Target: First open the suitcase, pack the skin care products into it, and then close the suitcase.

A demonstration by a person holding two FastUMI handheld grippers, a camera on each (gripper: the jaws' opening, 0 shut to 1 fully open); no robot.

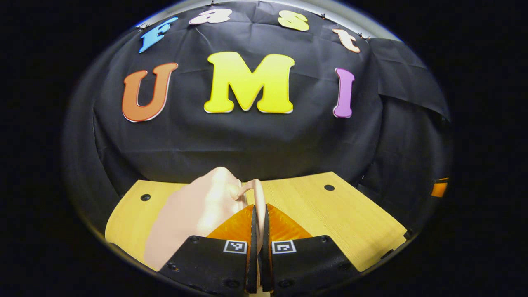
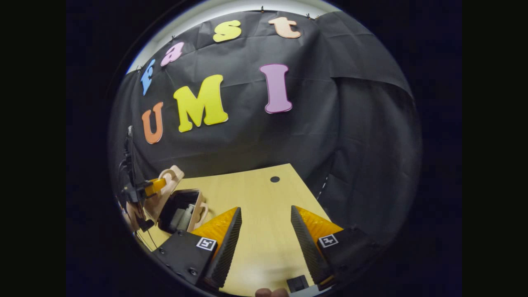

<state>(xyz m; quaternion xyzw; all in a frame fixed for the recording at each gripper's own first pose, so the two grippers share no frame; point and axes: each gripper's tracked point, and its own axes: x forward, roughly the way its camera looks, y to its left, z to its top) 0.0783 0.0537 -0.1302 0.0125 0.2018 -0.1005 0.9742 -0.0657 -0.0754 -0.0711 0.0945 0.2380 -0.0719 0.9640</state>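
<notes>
Left gripper (image 1: pixel 258 231) pinching suitcase (image 1: pixel 194 210) lid handle (image 1: pixel 258 198), closing it; products (image 2: pixel 183 216) inside; right gripper (image 2: pixel 264 235) idling open

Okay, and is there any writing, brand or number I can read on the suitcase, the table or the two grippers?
Suitcase: no writing visible on its shell.
Items inside it: too small to read any label.
Square markers on the left gripper and right gripper: black-and-white patterns, not words.
Table: none.
</notes>
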